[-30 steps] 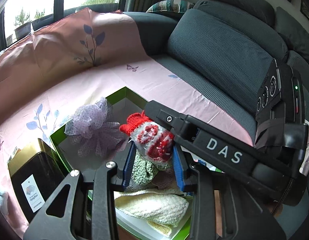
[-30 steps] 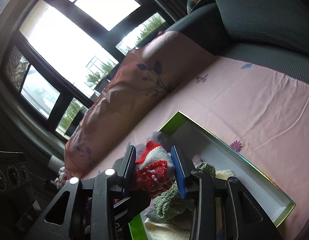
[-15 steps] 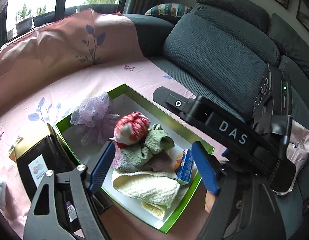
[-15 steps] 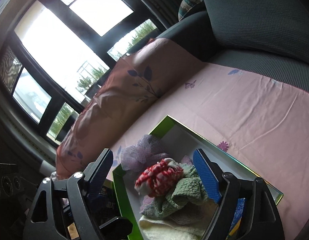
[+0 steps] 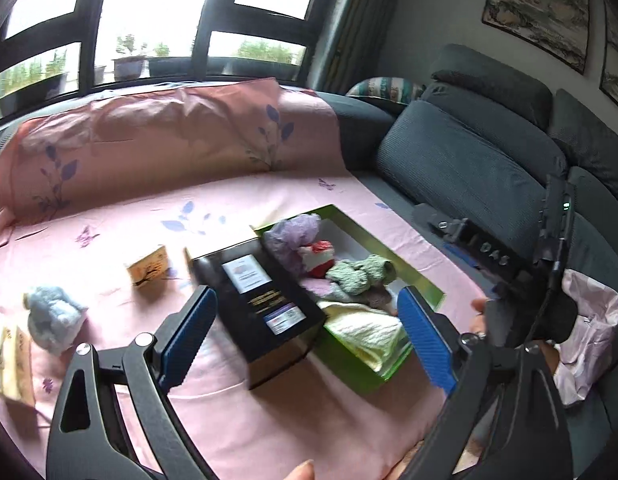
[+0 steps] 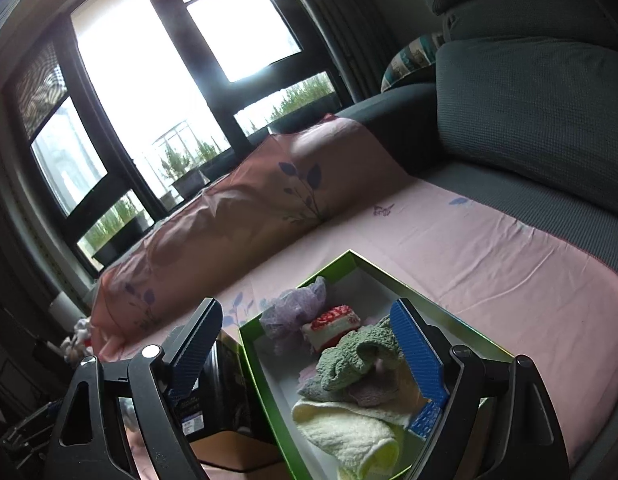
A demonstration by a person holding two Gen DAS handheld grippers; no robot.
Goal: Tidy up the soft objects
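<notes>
Soft things fill the green box [image 6: 449, 312]: lilac mesh pouf [image 6: 297, 306], red-white knit piece [image 6: 333, 322], green knit cloth [image 6: 357, 356], cream towel [image 6: 349, 432]. My left tongs [image 5: 305, 332] and right tongs [image 6: 309, 348] both gape, holding nothing.

A pink sheet [image 5: 237, 208] printed with blue leaves and butterflies covered the seat of a dark grey sofa [image 5: 469, 176], rising over a cushion at the far side. Directly on the sheet, right of centre, lay a green box [image 5: 425, 280] with soft things inside. Touching its left side stood a black box [image 5: 261, 304] with white labels. Farther left lay a small tan carton [image 5: 149, 268], and nearer the left edge a fluffy blue toy [image 5: 53, 318]. At the far left edge a pale packet [image 5: 13, 356] showed partly.
</notes>
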